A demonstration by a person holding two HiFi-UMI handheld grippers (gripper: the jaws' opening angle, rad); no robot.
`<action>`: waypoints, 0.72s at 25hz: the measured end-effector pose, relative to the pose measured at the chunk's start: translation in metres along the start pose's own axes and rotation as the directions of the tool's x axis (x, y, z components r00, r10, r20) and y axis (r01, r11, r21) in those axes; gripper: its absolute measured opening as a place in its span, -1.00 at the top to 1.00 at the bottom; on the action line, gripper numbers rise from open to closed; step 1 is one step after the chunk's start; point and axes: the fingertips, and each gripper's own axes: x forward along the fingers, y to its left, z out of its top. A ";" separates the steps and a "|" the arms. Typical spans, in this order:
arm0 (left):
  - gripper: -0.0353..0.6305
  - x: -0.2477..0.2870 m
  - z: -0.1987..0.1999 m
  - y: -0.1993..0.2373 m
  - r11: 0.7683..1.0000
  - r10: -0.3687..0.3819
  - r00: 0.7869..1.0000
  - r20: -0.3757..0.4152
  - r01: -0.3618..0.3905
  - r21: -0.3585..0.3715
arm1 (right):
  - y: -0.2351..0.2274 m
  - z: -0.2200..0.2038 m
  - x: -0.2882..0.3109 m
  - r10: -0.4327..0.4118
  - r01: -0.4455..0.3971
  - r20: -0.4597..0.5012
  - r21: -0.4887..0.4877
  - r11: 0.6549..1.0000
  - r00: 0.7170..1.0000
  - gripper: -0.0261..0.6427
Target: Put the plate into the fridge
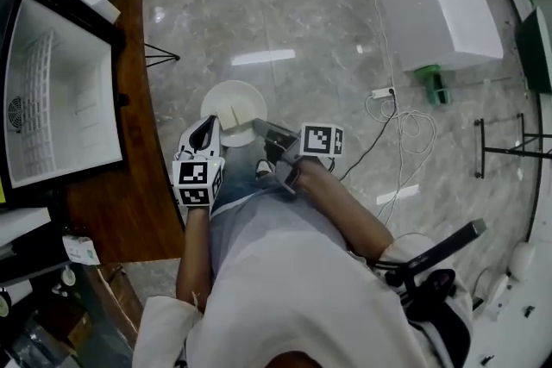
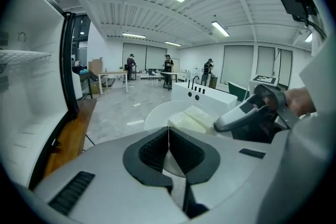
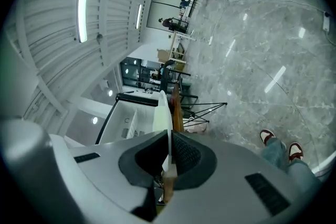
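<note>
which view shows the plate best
The head view: the plate shows as a whole white disc above the floor, with the left gripper and right gripper clamped on its near rim. The left gripper view shows its far half; the right gripper view only its edge.

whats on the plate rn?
What looks like two pale blocks lie side by side on the plate. The plate's near part is covered by the left gripper, so anything lying there can't be seen.
</note>
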 end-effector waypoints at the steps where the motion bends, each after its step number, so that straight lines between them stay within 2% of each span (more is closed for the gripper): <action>1: 0.83 0.010 0.007 0.001 1.000 -0.007 1.000 0.004 0.007 0.003 | -0.001 0.010 0.001 -0.002 0.002 0.011 0.004 1.000 1.000 0.85; 7: 0.83 0.072 0.048 0.044 0.999 -0.051 0.999 0.003 0.051 0.006 | -0.007 0.079 0.049 -0.016 0.016 0.028 0.028 0.999 0.999 0.85; 12: 0.83 0.137 0.098 0.116 0.998 -0.058 0.998 -0.004 0.057 -0.009 | 0.004 0.161 0.126 -0.020 0.019 0.020 0.038 0.999 1.000 0.85; 15: 0.83 0.151 0.108 0.142 0.999 -0.054 0.999 -0.006 0.054 -0.010 | 0.012 0.181 0.152 -0.010 0.009 0.019 0.038 0.999 1.000 0.85; 18: 0.83 0.175 0.117 0.205 0.998 -0.055 0.998 -0.018 0.054 -0.022 | 0.018 0.206 0.218 -0.011 0.011 0.003 0.043 0.999 1.000 0.85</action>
